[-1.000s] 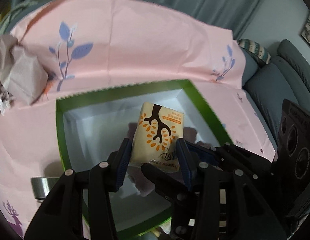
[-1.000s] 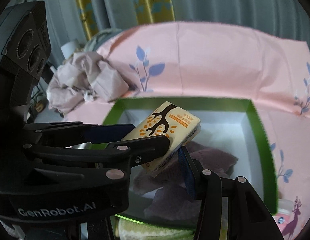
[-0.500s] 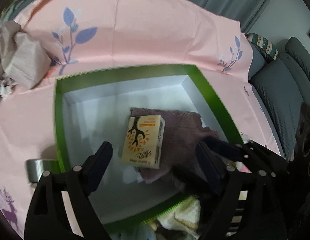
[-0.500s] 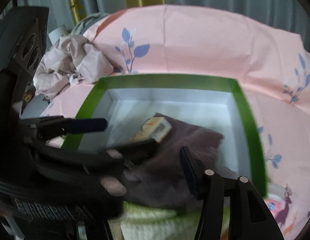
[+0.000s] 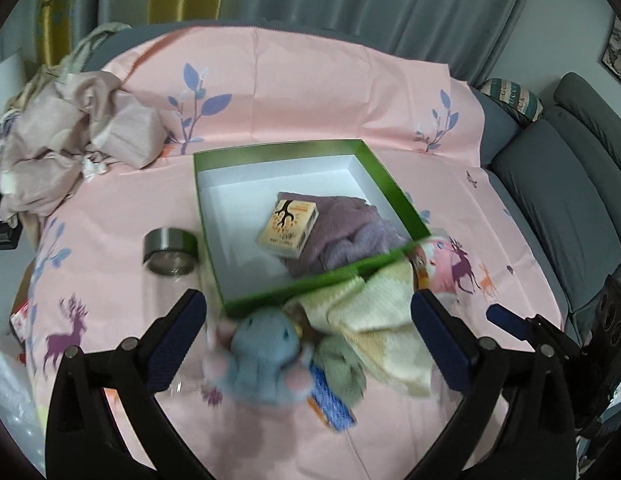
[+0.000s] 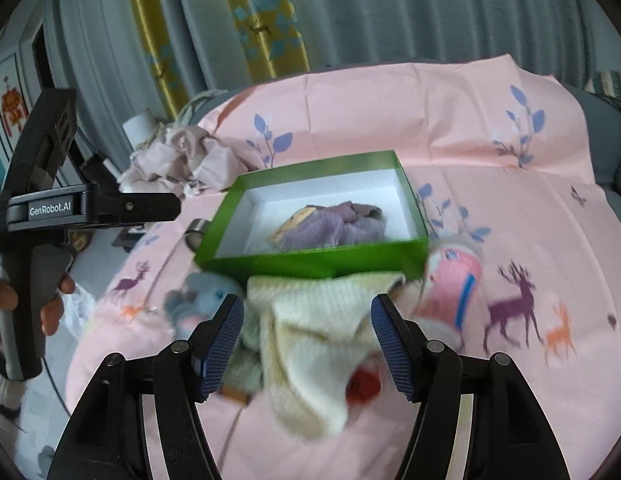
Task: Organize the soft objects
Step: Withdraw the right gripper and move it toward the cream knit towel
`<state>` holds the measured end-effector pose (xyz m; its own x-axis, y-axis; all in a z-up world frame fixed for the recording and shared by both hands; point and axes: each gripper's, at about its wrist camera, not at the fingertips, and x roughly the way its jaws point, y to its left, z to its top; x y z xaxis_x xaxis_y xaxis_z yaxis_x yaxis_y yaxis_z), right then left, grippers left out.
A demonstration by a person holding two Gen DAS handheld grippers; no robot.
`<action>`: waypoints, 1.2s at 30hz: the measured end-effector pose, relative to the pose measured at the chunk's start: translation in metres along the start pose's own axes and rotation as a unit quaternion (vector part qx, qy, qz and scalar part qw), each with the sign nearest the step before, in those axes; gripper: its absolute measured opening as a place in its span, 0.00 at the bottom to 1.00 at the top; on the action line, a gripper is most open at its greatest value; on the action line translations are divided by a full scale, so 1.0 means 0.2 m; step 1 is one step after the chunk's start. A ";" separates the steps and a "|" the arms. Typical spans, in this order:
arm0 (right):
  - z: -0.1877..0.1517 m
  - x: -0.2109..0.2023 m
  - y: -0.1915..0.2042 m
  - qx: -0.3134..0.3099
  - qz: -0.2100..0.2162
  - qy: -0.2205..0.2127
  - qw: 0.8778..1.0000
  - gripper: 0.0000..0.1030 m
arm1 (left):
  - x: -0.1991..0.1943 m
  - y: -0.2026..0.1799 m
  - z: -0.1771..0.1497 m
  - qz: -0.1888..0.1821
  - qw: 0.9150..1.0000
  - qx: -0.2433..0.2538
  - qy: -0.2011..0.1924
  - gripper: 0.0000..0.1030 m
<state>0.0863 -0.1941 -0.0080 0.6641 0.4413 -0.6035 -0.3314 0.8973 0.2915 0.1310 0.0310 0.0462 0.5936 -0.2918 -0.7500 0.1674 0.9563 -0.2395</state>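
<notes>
Left wrist view — both grippers' fingers (image 5: 438, 336) spread, empty; fuzzy plush elephant (image 5: 266, 356) below.

A tissue pack (image 5: 288, 225) lies on a knitted cloth (image 5: 346, 229) inside the box (image 5: 310, 280). Before the box lie a plush toy (image 5: 266, 354) and a blanket (image 5: 374, 312); a tape roll (image 5: 170, 246) sits left of it.

Pink printed sheet (image 5: 310, 92) carries green box (image 5: 386, 184); metal tin (image 5: 168, 250); crumpled cloth (image 5: 70, 136); plush toy (image 5: 266, 356); cream knit (image 5: 374, 316)

Tissue pack (image 6: 296, 220) half hidden behind purple cloth (image 6: 334, 226); plush elephant (image 5: 266, 344) blurred.
</notes>
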 end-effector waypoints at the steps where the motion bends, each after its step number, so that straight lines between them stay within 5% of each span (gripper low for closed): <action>1: -0.02 -0.02 0.00 0.004 0.005 -0.002 1.000 0.65 | -0.04 -0.01 -0.04 0.002 1.000 0.001 -0.004 0.99; 14: -0.39 -0.22 0.05 0.057 0.063 -0.010 0.996 0.65 | -0.11 -0.15 -0.48 -0.007 1.000 0.001 -0.004 0.99; 19: -0.49 -0.20 0.09 0.038 0.035 0.005 0.999 0.65 | -0.01 -0.18 -0.60 -0.032 0.999 0.006 0.008 0.99; 27: -0.53 -0.27 0.06 0.020 -0.013 -0.004 1.000 0.65 | 0.05 -0.21 -0.61 -0.068 0.998 -0.003 0.017 0.99; 36: -0.53 -0.28 -0.01 0.044 -0.006 -0.028 0.999 0.65 | 0.01 -0.27 -0.59 -0.087 0.996 0.015 0.008 0.99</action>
<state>-0.0220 -0.2219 -0.0538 0.7051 0.4271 -0.5661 -0.2638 0.8989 0.3498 0.0316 -0.0235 -0.0153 0.5400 -0.4539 -0.7088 0.2913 0.8909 -0.3486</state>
